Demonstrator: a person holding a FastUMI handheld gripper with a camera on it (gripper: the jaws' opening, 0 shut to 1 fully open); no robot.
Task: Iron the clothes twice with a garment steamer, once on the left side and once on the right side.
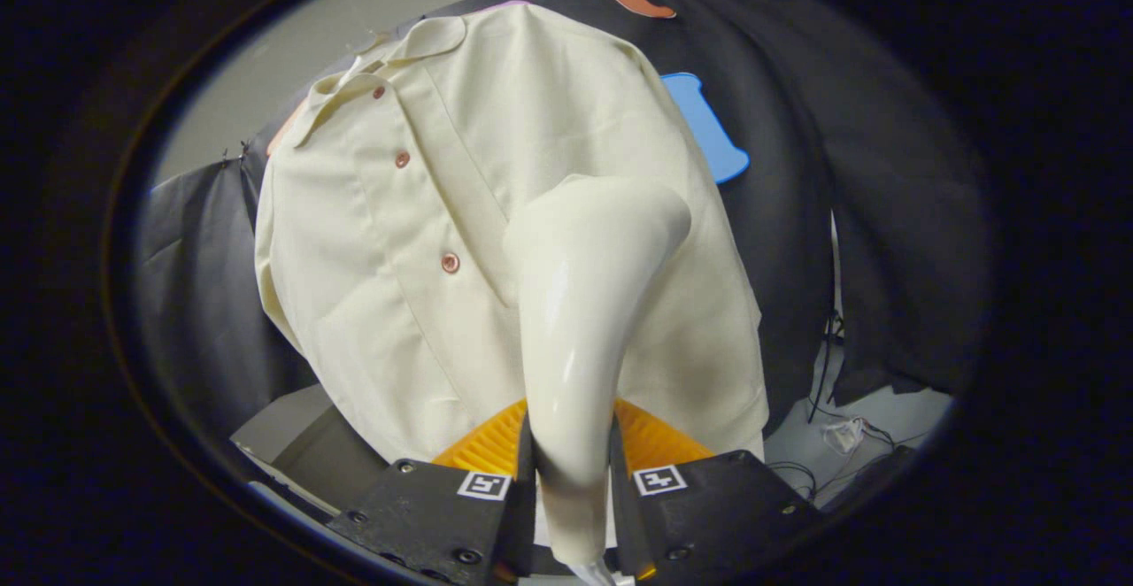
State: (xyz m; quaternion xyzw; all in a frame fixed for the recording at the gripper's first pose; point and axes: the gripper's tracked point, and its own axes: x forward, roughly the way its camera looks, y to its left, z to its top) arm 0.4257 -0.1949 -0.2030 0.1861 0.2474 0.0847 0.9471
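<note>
A cream garment steamer (580, 320) stands up between my fingers, its handle pinched by both of them. My gripper (571, 458) is shut on that handle. The steamer's head curves toward the right half of a pale cream button-up shirt (416, 241), which hangs just beyond it with its collar at the top and three reddish buttons down the placket. The head sits close against the cloth to the right of the placket, about level with the lowest button; whether it touches the cloth I cannot tell.
The booth's black cloth wall (841, 214) hangs behind and to the right of the shirt. Loose cables (832, 409) lie on a pale surface at the lower right. A grey surface (292, 427) lies under the shirt's left hem.
</note>
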